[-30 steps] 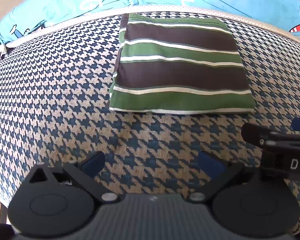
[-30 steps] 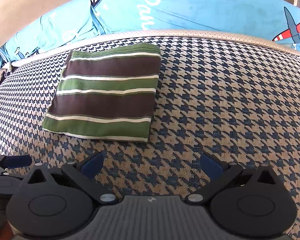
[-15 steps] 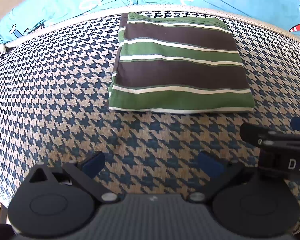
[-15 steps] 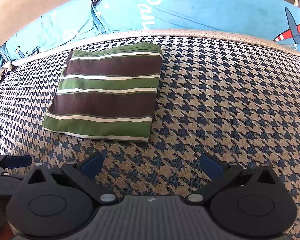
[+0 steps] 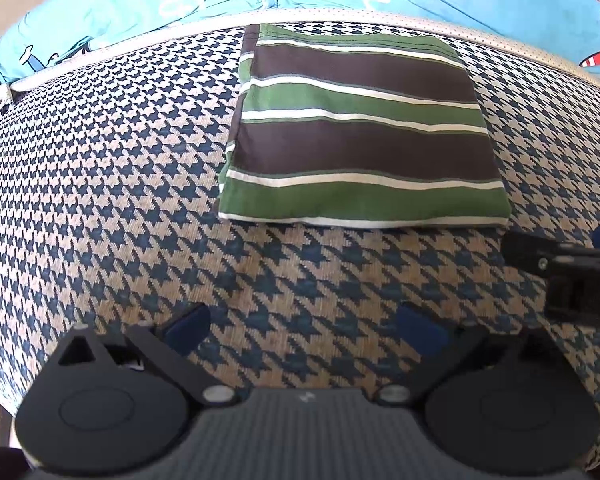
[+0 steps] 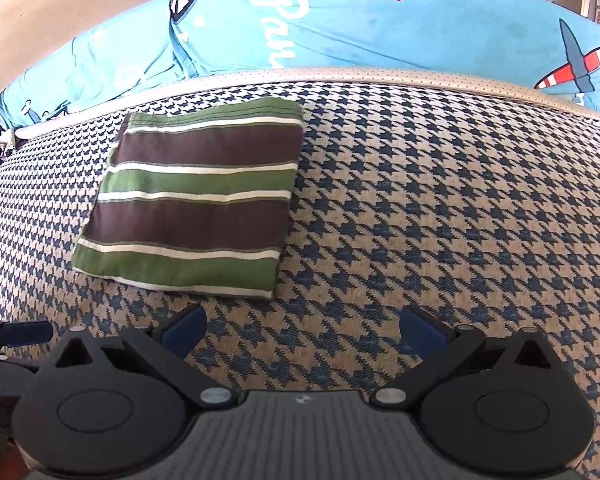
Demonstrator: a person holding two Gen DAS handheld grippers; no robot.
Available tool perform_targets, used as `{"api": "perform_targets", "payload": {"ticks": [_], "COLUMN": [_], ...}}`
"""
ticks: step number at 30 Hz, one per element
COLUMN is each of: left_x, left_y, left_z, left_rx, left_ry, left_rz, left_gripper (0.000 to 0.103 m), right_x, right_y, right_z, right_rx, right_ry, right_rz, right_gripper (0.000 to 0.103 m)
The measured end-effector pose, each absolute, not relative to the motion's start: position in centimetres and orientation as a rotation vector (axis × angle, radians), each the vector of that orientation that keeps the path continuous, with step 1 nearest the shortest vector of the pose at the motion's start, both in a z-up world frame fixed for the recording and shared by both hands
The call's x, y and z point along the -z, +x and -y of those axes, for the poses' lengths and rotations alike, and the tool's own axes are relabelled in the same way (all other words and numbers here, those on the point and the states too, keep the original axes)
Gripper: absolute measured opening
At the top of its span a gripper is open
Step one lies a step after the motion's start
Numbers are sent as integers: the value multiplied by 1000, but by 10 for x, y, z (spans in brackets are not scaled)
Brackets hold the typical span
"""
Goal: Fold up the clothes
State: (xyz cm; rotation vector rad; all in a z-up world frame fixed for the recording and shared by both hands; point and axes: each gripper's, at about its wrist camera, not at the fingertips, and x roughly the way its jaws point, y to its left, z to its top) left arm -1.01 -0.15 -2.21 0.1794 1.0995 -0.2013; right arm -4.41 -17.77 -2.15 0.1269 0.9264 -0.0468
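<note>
Garment (image 5: 360, 128), folded square, lies at 12 o'clock on the houndstooth cushion (image 5: 100, 160), while left gripper (image 5: 302, 330) and right gripper (image 6: 302, 328) hover wide-spread and empty, suggesting folding is complete.

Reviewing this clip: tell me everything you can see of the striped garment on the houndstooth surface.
The striped garment is folded into a neat, roughly square packet and lies flat on the blue-and-beige houndstooth cover, near its far edge. It looks like soft knit fabric, with broad dark brown and green bands separated by thin white stripes. Layered edges show along its left side. Nothing rests on it; both the left gripper and the right gripper are open, short of its near edge and not touching it.
</note>
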Motion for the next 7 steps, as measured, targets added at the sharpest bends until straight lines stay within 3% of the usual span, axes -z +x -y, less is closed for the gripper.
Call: {"api": "perform_targets", "payload": {"ticks": [7], "left_x": [22], "left_y": [-3], "left_z": [2], "left_rx": [200], "left_ry": [186], "left_rz": [-1099], "left_gripper": [103], "right_x": [19], "right_y": [-41], "right_z": [196], "right_rx": [92], "right_ry": [130], "right_rz": [-918], "right_gripper": [103]}}
